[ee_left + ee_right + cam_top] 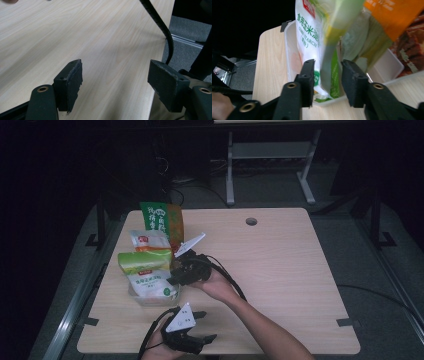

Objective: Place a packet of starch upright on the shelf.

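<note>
Nearest, black left gripper (202, 326) gapes wide, empty. Right gripper (325, 82) straddles green-white pouch (312, 42) reading "CORN STARCH"; three pouches fill clear plastic tub (150, 299).

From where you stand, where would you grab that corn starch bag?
Probably by the corn starch bag's side edge, coming from the right, where the right gripper sits. It stands upright in the clear bin, thin edge between the jaws.

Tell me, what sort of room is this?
Probably a lab or workshop set up for recording. A plain wooden table stands on grey carpet in a dim room, a person works a cabled hand-held gripper over food bags, and metal frame legs stand behind.
</note>
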A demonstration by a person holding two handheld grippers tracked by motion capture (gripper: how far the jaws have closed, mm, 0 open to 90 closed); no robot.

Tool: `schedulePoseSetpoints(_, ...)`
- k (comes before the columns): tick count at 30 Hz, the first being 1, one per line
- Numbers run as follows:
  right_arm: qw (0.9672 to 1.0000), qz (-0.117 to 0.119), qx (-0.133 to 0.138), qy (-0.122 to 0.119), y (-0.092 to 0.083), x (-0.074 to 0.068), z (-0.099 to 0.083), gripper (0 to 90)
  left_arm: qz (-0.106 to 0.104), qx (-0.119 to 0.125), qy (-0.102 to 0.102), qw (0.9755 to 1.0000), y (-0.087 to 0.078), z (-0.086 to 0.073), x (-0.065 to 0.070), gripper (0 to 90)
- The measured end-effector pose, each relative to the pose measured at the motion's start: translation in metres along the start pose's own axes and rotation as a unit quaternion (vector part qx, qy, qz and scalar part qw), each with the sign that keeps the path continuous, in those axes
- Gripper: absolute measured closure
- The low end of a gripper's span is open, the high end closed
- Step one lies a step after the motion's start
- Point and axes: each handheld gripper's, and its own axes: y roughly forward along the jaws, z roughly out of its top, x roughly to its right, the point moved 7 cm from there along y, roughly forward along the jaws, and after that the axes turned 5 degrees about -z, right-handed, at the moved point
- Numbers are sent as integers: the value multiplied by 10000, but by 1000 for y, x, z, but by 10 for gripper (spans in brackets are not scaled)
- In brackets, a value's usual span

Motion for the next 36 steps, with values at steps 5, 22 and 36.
schedulePoseSetpoints(5, 9999, -23, 67, 86, -10, 4, -1, 553, 29, 13, -24, 10000, 0, 2, -2, 270)
schedulePoseSetpoints(22, 9992, -131, 97, 374, -50, 27, -18, 392, 233, 30, -131, 9996, 0, 4, -16, 231)
schedulePoseSetpoints(36, 9978, -368, 22, 544, -73, 50, -37, 342, 247, 81, -237, 9994, -3, 7, -22, 227)
